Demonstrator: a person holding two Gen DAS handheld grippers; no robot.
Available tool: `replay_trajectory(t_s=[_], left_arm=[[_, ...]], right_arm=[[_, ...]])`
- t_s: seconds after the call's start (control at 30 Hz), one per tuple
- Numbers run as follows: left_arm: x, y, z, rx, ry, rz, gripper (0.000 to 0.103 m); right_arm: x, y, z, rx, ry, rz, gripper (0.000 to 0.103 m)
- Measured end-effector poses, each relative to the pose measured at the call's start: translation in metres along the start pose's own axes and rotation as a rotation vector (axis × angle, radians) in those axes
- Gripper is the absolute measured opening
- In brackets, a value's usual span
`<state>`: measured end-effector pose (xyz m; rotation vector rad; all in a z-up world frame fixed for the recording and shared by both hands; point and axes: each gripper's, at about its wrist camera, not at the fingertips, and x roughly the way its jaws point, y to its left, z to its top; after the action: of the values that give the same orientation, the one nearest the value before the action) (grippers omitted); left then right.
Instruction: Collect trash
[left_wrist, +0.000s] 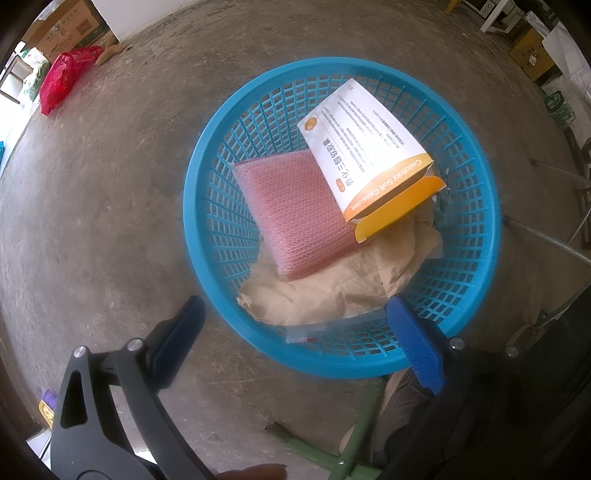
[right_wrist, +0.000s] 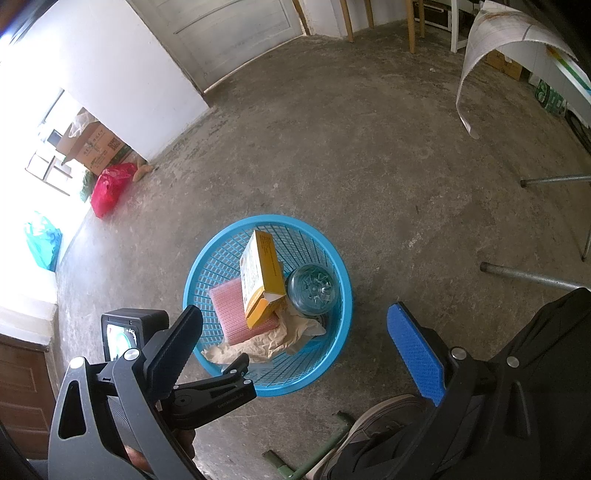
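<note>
A round blue mesh basket (left_wrist: 189, 199) stands on the concrete floor. It holds a pink bubble-wrap pad (left_wrist: 291, 218), a white and orange medicine box (left_wrist: 365, 147) leaning on the pad, and crumpled brown paper (left_wrist: 325, 291). The right wrist view shows the same basket (right_wrist: 345, 284), box (right_wrist: 260, 275), pad (right_wrist: 229, 310) and paper (right_wrist: 258, 345), plus a clear plastic bottle (right_wrist: 312, 290) lying inside. My left gripper (left_wrist: 295, 334) hangs open over the basket's near rim with nothing in it. My right gripper (right_wrist: 295, 347) is open and empty, higher up above the basket.
A red plastic bag (right_wrist: 110, 184) and cardboard boxes (right_wrist: 92, 144) sit by the wall at left, beside a teal bag (right_wrist: 42, 240). Metal table legs (right_wrist: 535, 278) stand at right. A person's shoe (right_wrist: 373, 417) and a green metal frame (left_wrist: 332, 443) lie just behind the basket.
</note>
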<state>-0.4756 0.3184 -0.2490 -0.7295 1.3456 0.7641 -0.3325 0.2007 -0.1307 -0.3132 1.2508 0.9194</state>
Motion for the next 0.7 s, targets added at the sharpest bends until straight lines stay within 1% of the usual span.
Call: replay_trajectory(t_s=[0.7], left_arm=[[0.0007, 0.0039, -0.0028, -0.003, -0.002, 0.002, 0.095]], right_arm=[[0.0001, 0.0013, -0.0001, 0.000, 0.000, -0.001, 0.097]])
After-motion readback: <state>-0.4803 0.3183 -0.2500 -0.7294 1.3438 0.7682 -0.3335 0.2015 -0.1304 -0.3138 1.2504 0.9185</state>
